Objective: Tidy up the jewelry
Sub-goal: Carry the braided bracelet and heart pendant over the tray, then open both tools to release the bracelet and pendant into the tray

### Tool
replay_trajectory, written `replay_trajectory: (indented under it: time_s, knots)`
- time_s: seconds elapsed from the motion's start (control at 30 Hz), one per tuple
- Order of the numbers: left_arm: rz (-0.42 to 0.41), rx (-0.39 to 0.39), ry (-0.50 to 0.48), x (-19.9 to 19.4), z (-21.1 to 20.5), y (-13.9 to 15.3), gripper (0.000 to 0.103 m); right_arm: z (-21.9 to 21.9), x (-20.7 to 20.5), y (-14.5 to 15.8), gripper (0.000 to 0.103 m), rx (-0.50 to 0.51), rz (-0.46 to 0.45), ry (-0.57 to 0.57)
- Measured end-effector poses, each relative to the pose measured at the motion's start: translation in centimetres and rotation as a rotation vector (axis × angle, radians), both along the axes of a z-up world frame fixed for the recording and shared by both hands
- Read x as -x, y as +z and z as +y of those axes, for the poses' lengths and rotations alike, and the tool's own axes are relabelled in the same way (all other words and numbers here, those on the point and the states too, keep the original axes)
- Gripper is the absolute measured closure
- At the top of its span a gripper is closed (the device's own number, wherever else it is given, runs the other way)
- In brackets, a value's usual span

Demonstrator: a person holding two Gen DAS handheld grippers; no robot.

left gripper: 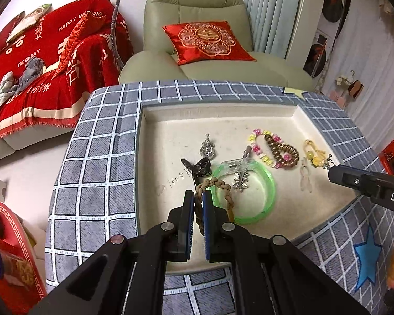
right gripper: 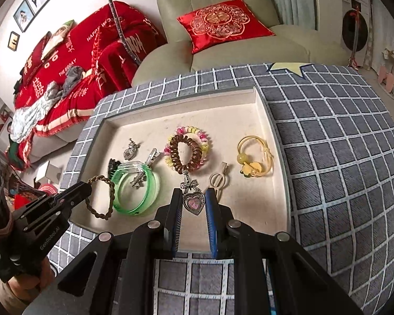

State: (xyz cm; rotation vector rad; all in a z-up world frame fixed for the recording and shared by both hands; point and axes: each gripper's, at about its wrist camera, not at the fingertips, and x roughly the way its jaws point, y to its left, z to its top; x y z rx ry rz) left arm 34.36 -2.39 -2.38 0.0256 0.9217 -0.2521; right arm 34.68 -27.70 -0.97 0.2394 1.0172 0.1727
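Braided brown cord is what my left claw [left gripper: 198,202] pinches: the plaited hair tie [left gripper: 218,194] runs up between the blue pads, its loop draped over the near rim of the green bangle [left gripper: 249,197] in the cream tray [left gripper: 170,120]. My right claw [right gripper: 193,202] looks closed on the heart pendant [right gripper: 194,203], whose bow-topped charm hangs between the narrow jaws, just near the brown spiral hair tie [right gripper: 185,155] and the beige clip [right gripper: 218,181]. To do this step well, I judge that I should lift each piece straight clear before carrying it sideways, since the braid could drag the bangle and the silver clip lying inside it, and the pendant's chain end may snag the spiral tie. A firm but unhurried pull, one hand at a time, would keep the yellow bead tie [right gripper: 253,155] and the rest undisturbed. Both claws tilt steeply down toward the tray from its near edge, left beside right, over the checked cloth [right gripper: 341,170] covering the surface.
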Motion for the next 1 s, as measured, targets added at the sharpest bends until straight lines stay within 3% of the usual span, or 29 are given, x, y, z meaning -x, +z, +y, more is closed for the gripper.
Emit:
replay_trajectory:
  time_s: [0.57, 0.9, 0.93, 1.0]
  knots:
    - [0.07, -0.047, 0.017, -1.6, -0.7, -3.1, 0.081, -0.1, -2.7, -3.2, 0.084, 0.059, 0.047, -0.019]
    - [0.023, -0.129, -0.029, -0.4, -2.5, -3.2, 0.081, 0.1, -2.7, -4.0, 0.083, 0.059, 0.069, -0.014]
    - [0.02, -0.13, -0.031, -0.3, -2.6, -3.2, 0.081, 0.0, -2.7, -4.0, 0.081, 0.056, 0.07, -0.015]
    - [0.013, -0.131, -0.03, -0.2, -2.6, -3.0, 0.081, -0.2, -2.6, -3.9, 0.069, 0.041, 0.071, -0.016]
